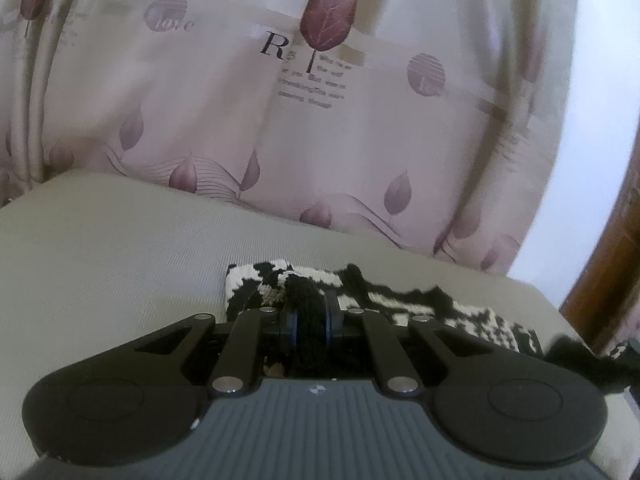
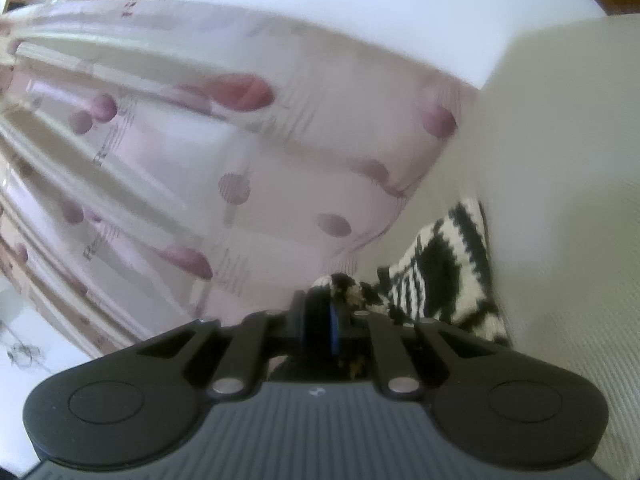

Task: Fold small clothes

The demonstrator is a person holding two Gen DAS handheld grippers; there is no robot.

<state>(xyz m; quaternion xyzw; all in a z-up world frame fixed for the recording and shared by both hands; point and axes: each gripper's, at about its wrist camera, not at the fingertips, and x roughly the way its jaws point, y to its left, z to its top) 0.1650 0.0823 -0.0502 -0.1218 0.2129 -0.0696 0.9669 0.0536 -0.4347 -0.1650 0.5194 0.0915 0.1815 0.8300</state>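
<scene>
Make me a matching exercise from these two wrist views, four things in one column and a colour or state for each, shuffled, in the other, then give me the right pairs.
Things
1. left gripper
2. knitted garment
3. curtain
4. cushion surface

Colour or state
A. pale pink with purple leaves and printed lettering
B. plain beige, ribbed weave
C. shut on black knit
D. black and white pattern, lying on the beige surface

Pairs: 1-C, 2-D, 3-A, 4-B. The right gripper is likewise shut on an edge of the same garment.
</scene>
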